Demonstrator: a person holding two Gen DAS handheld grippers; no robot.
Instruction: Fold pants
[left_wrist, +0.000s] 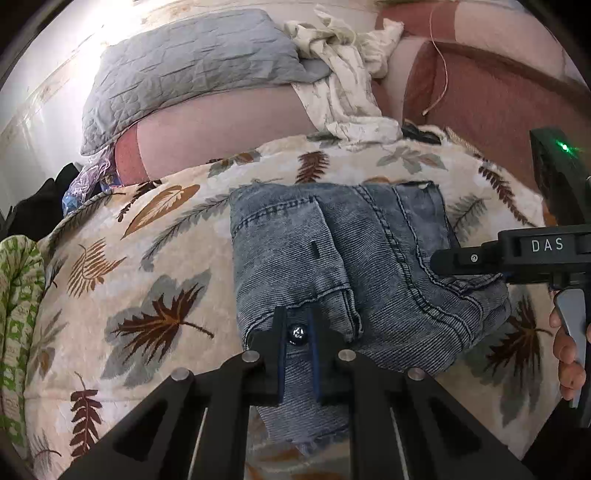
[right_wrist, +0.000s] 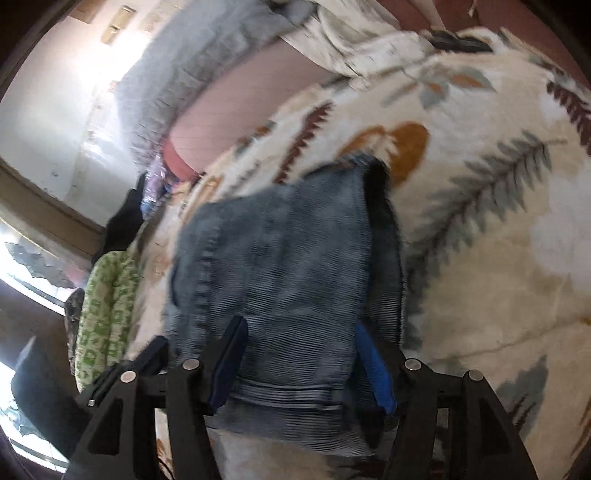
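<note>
Grey-blue denim pants (left_wrist: 340, 266) lie folded into a compact bundle on a cream blanket with leaf prints (left_wrist: 147, 258). My left gripper (left_wrist: 298, 334) is shut on the near edge of the pants, its jaws pinching the cloth beside a metal button. My right gripper (right_wrist: 299, 358) stands open over the pants (right_wrist: 288, 266), with denim lying between its blue-padded fingers (right_wrist: 373, 365); the view is blurred. In the left wrist view the right gripper's body (left_wrist: 517, 254) reaches in from the right over the pants.
A grey quilted pillow (left_wrist: 192, 74) and crumpled cream cloth (left_wrist: 343, 85) lie at the back on a pink-and-maroon sheet (left_wrist: 480, 96). A green patterned cushion (left_wrist: 18, 295) sits at the left edge. Black items (right_wrist: 122, 221) lie beside the bed.
</note>
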